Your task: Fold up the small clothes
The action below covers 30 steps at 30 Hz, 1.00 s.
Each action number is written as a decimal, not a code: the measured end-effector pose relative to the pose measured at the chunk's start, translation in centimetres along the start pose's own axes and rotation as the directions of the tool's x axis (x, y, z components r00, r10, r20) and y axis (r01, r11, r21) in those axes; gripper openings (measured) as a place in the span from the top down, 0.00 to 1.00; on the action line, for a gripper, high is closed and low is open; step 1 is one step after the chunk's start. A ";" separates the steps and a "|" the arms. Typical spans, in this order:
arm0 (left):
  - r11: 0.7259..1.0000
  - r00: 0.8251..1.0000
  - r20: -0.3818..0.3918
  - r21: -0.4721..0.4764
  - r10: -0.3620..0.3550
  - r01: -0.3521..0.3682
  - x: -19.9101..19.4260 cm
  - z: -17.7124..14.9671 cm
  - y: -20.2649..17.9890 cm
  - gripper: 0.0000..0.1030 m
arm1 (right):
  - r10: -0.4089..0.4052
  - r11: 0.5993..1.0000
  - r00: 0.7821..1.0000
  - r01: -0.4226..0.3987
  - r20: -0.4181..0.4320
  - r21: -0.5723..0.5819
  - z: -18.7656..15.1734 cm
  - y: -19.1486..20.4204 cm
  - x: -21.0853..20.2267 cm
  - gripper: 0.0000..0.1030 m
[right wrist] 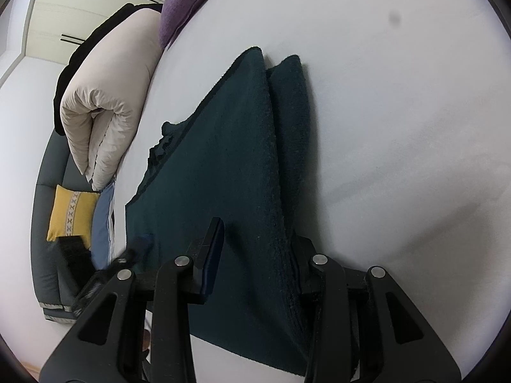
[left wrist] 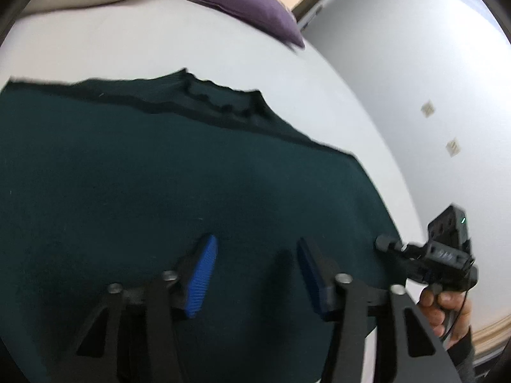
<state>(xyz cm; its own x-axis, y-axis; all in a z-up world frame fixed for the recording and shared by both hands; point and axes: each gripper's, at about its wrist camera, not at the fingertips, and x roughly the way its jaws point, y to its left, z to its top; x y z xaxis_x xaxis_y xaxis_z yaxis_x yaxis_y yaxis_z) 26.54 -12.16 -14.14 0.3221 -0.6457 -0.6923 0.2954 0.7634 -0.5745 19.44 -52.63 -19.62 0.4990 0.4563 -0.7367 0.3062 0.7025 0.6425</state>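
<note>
A dark green fleece garment (left wrist: pixel 159 175) lies folded on the white bed sheet (left wrist: pixel 127 48), its ribbed collar toward the far edge. My left gripper (left wrist: pixel 255 255) hovers just over its near part. The blue pads (left wrist: pixel 202 274) stand apart with only flat cloth beneath them. In the right wrist view the garment (right wrist: pixel 236 146) runs away from me with a doubled fold along its right side. My right gripper (right wrist: pixel 259 234) straddles that fold. The left pad's face is bare, and cloth hides the right finger. From the left wrist view the right gripper (left wrist: pixel 383 243) sits at the garment's right edge, held by a hand (left wrist: pixel 447 306).
A purple cushion (left wrist: pixel 249 9) and a folded beige duvet (right wrist: pixel 105 105) lie at the bed's far end. Beside the bed stands a grey bench with a yellow cushion (right wrist: pixel 72 214). White sheet (right wrist: pixel 399 127) stretches to the right of the garment. A pale wall (left wrist: pixel 415 48) borders the bed.
</note>
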 end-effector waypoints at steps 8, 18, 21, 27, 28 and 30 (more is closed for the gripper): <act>0.999 1.000 -0.012 -0.032 -0.026 0.025 0.1 0.4 0.8 0.65 | -0.061 0.998 0.997 0.062 0.047 -0.015 -0.6 0.3 -0.2 0.87; 0.997 0.999 -0.018 -0.064 -0.046 0.045 -0.4 0.1 2.8 0.87 | -0.164 0.981 0.981 0.173 0.101 -0.090 -1.1 3.1 -1.3 0.88; 0.993 0.997 -0.025 -0.102 -0.070 0.067 -0.5 0.2 4.0 0.96 | -0.185 0.967 0.974 0.204 0.128 -0.155 -1.5 6.4 -1.7 0.89; 0.947 0.973 0.011 -0.228 -0.229 0.225 -1.9 0.7 6.5 0.90 | -0.117 0.890 0.990 0.140 0.079 -0.433 -4.8 19.5 0.7 0.89; 0.925 0.959 0.031 -0.258 -0.282 0.280 -2.3 0.7 7.1 0.81 | -0.110 0.853 0.993 0.121 0.052 -0.508 -6.2 22.0 1.9 0.89; 0.881 0.930 0.064 -0.302 -0.362 0.364 -3.1 0.9 8.1 0.74 | -0.154 0.773 0.988 0.122 0.003 -0.622 -8.6 25.0 4.7 0.89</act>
<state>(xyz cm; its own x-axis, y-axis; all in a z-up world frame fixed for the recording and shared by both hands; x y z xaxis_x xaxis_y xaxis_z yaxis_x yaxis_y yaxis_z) 28.75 -3.98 -16.30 0.2501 -0.8780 -0.4082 0.1060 0.4439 -0.8898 22.49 -28.22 -8.85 0.4481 0.3413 -0.8263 -0.2070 0.9388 0.2755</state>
